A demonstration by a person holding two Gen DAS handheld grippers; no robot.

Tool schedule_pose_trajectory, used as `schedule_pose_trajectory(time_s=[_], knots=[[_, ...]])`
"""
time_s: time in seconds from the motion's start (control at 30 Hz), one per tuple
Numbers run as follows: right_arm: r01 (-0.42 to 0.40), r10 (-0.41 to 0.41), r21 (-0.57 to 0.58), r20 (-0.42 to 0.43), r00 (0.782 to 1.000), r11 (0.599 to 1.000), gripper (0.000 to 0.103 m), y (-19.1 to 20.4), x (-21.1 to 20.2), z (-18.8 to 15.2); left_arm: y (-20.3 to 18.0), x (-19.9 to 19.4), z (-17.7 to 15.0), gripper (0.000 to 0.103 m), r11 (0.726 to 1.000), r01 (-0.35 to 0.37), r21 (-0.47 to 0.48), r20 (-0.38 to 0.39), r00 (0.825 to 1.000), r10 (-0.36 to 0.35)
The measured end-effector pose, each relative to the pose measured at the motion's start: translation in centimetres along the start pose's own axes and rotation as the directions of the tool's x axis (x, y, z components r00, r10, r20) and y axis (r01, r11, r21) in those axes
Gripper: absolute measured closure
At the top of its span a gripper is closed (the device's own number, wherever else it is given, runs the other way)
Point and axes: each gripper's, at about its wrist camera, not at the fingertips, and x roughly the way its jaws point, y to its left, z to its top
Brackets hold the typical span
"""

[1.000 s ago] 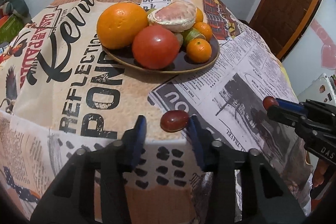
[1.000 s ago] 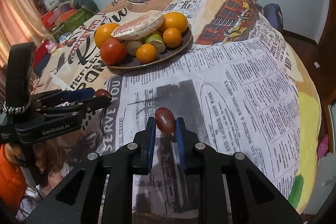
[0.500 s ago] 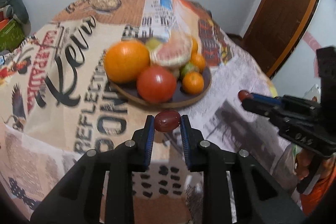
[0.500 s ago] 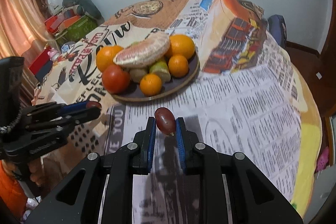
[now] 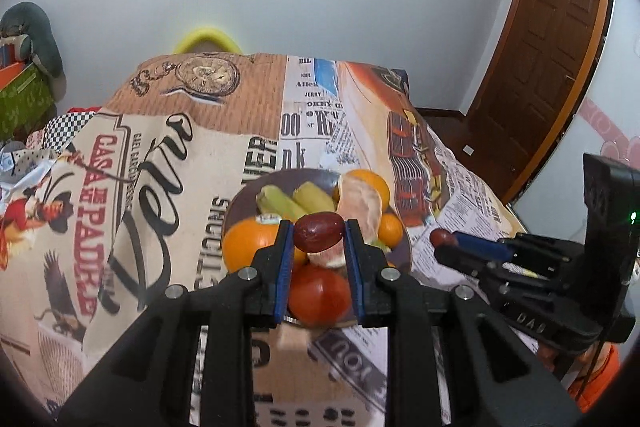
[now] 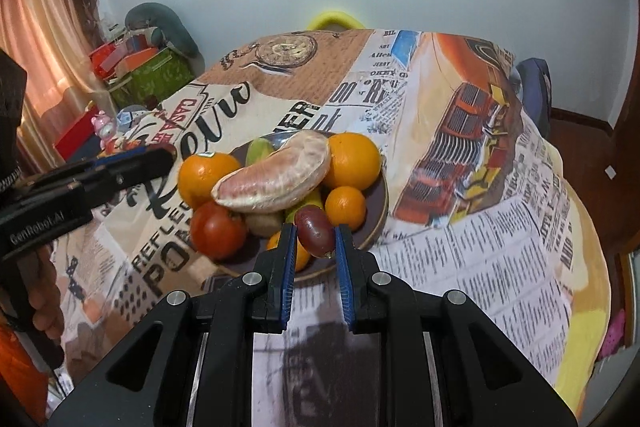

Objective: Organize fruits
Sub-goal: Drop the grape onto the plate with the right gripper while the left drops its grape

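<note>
The left tongs (image 5: 319, 235) are clenched on a dark red grape (image 5: 319, 237), held above the fruit plate (image 5: 236, 205) on the counter (image 5: 160, 155); the right tongs (image 6: 316, 231) grip a second grape (image 6: 315, 232) over the plate's near rim.

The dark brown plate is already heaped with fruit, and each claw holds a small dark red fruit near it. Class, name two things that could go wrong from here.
1. The dark brown plate is crowded; a small dark red fruit dropped from the right claw could roll off onto the newspaper-print tablecloth.
2. The large peeled pomelo segment rests on top of the other fruit; a nudge from the left claw with its own dark red fruit could topple it.
</note>
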Motion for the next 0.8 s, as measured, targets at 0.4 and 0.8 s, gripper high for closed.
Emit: schedule_pose_trajectory(time_s=[0.4,0.8], knots=[[-0.003,0.005,0.04,-0.057,0.998,0.999,0.085,-1.4,3.7,-0.5,0.3,4.1,1.0,0.079,1.0,-0.019,0.019,-0.042,0.999,0.02],[-0.017,0.021,0.07,-0.062,0.998,0.997,0.081,-1.7,4.4,-0.4,0.1,4.8,1.1,0.062,1.0,-0.026,0.015,-0.045,0.999,0.027]])
